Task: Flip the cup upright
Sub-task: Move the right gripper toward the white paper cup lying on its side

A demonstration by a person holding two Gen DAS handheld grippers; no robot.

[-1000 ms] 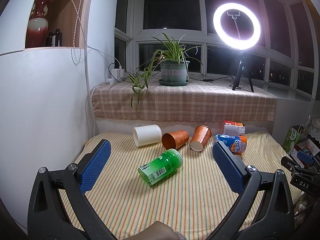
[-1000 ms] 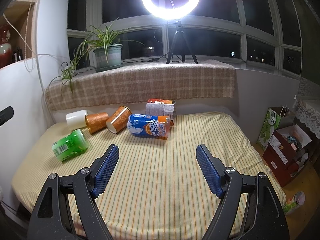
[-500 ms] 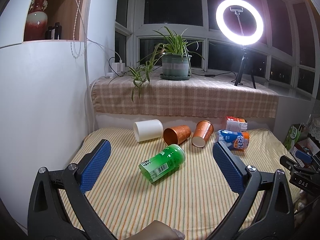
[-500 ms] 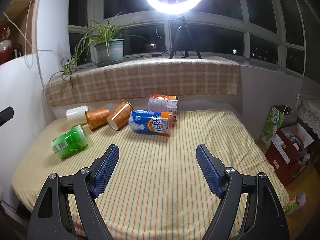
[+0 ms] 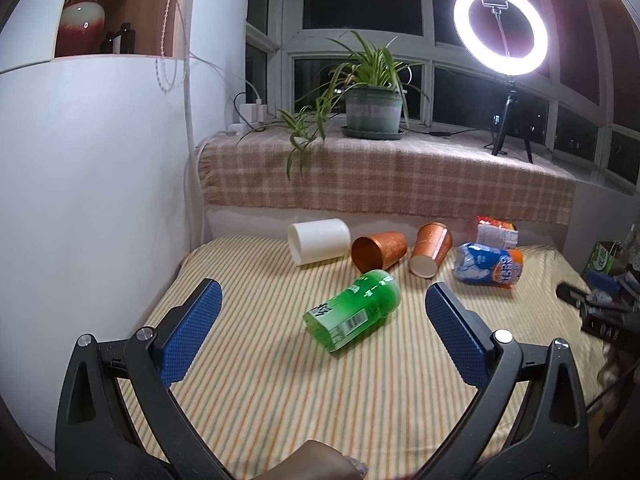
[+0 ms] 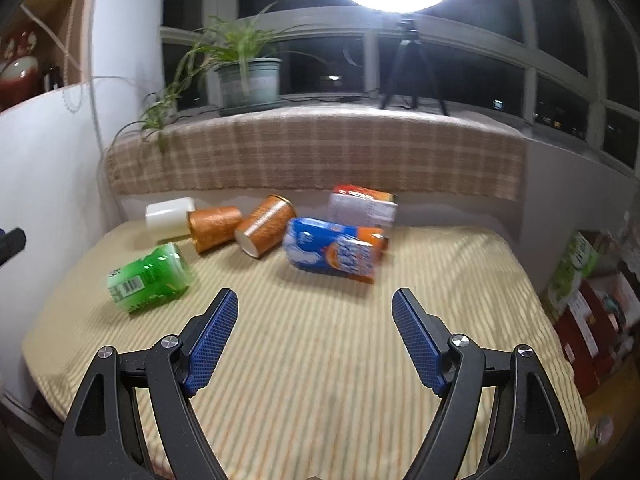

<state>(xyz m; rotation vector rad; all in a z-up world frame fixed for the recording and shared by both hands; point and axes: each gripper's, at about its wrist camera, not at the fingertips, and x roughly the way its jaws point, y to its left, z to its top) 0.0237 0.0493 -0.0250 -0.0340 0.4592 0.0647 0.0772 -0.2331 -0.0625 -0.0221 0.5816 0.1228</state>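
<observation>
Several cups lie on their sides on the striped cloth. A green cup (image 5: 354, 314) (image 6: 150, 278) lies nearest, just ahead of my left gripper (image 5: 320, 312), which is open and empty. Behind it lie a white cup (image 5: 319, 241) (image 6: 168, 215), a copper cup with its mouth toward me (image 5: 378, 250) (image 6: 214, 228) and a second copper cup (image 5: 430, 249) (image 6: 266, 226). A blue-and-orange cup (image 5: 489, 265) (image 6: 334, 254) lies ahead of my right gripper (image 6: 314, 316), which is open and empty above the cloth.
A red-and-white carton (image 5: 497, 233) (image 6: 362, 208) stands behind the blue cup. A white wall (image 5: 92, 184) bounds the left side. A plaid-covered sill (image 5: 384, 176) holds a potted plant (image 5: 374, 110) and a ring light (image 5: 500, 28). Boxes (image 6: 580, 292) stand at the right.
Both grippers have moved forward toward the cups, which now look larger and nearer. The cups have not moved. Both grippers stay open.
</observation>
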